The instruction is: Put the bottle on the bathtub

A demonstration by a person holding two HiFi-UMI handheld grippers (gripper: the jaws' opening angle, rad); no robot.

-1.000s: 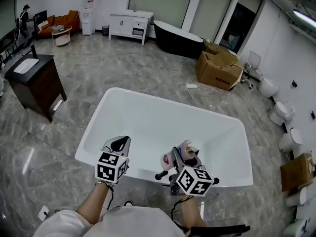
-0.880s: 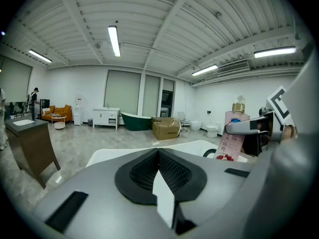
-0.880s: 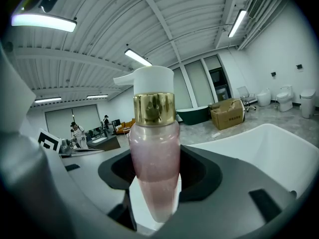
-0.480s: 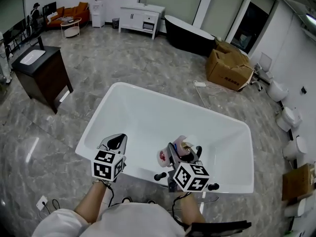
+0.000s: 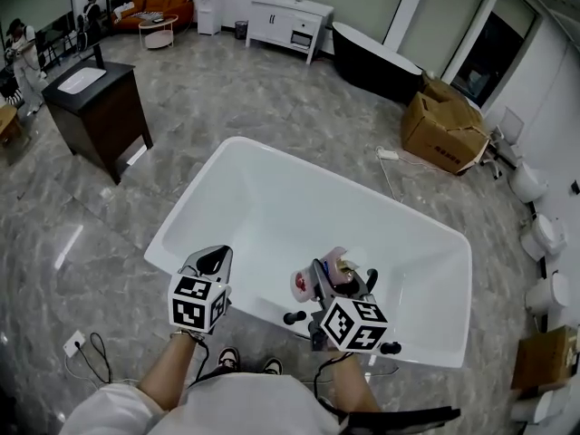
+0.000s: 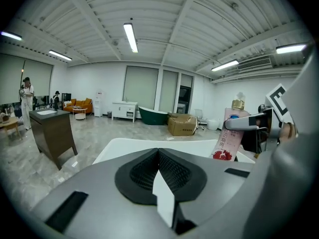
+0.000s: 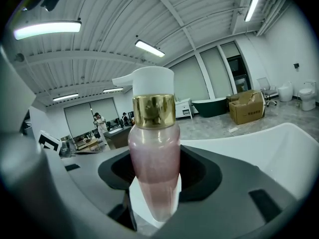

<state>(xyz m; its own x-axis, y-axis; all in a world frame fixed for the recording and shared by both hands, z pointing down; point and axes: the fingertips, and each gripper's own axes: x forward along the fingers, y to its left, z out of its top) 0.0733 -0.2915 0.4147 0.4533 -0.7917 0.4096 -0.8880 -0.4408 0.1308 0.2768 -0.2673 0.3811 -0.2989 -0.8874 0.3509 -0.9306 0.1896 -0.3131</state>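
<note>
A pink pump bottle (image 7: 154, 153) with a gold collar and a white pump head stands upright between the jaws of my right gripper (image 7: 156, 176), which is shut on its lower body. In the head view, that right gripper (image 5: 331, 275) holds the bottle (image 5: 305, 285) just over the near rim of the white bathtub (image 5: 299, 207). My left gripper (image 5: 216, 259) hovers to the bottle's left over the same rim. Its jaws are shut on nothing (image 6: 158, 156). The left gripper view shows the bottle (image 6: 227, 139) at the right, and the bathtub (image 6: 129, 144) below.
A dark vanity cabinet (image 5: 95, 107) with a basin stands on the marble floor at the left. A cardboard box (image 5: 441, 120), a black bathtub (image 5: 381, 62) and a white cabinet (image 5: 292, 21) are further back. Toilets (image 5: 535, 234) line the right wall. A floor socket with a cable (image 5: 82, 344) lies at the near left.
The head view has swung, so the tub and room sit further right and lower in the picture. Both grippers stay by the tub's near rim, the left a little lower. The bottle stays gripped.
</note>
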